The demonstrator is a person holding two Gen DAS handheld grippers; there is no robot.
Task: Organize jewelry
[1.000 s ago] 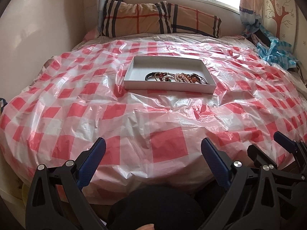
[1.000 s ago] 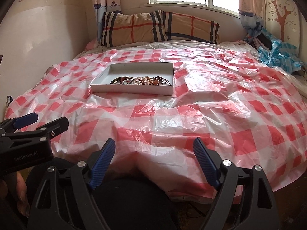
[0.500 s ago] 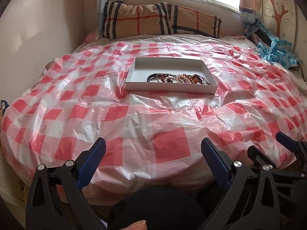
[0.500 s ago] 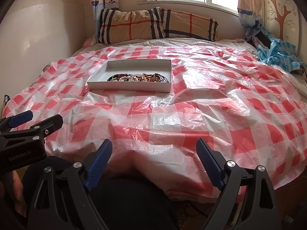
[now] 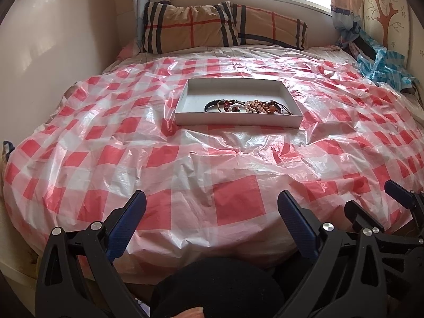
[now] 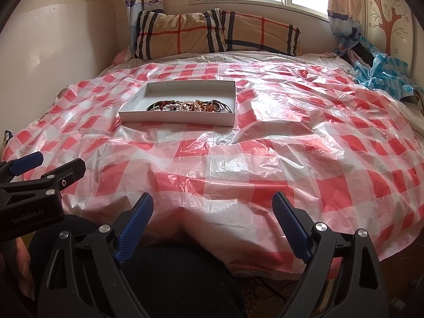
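Note:
A shallow white box (image 5: pixel 238 120) lies in the middle of the bed, and a pile of bead bracelets and dark bangles (image 5: pixel 249 106) fills its near half. The right wrist view shows the same box (image 6: pixel 175 118) and jewelry (image 6: pixel 188 106) to the left of centre. My left gripper (image 5: pixel 210 197) hovers over the bed's near edge, open with nothing between its blue pads. Beside it my right gripper (image 6: pixel 212 198) is also open and empty. Both are far short of the box. Each gripper shows at the edge of the other's view.
A crinkled red-and-white checked plastic sheet (image 5: pixel 233 204) covers the bed. Plaid pillows (image 5: pixel 225 26) lean against the wall under the window. A blue-checked plastic heap (image 5: pixel 384 66) lies at the far right. A wall runs along the left side.
My right gripper's jaws have spread a little wider. The box and the jewelry have not moved, and the left gripper stays as it was.

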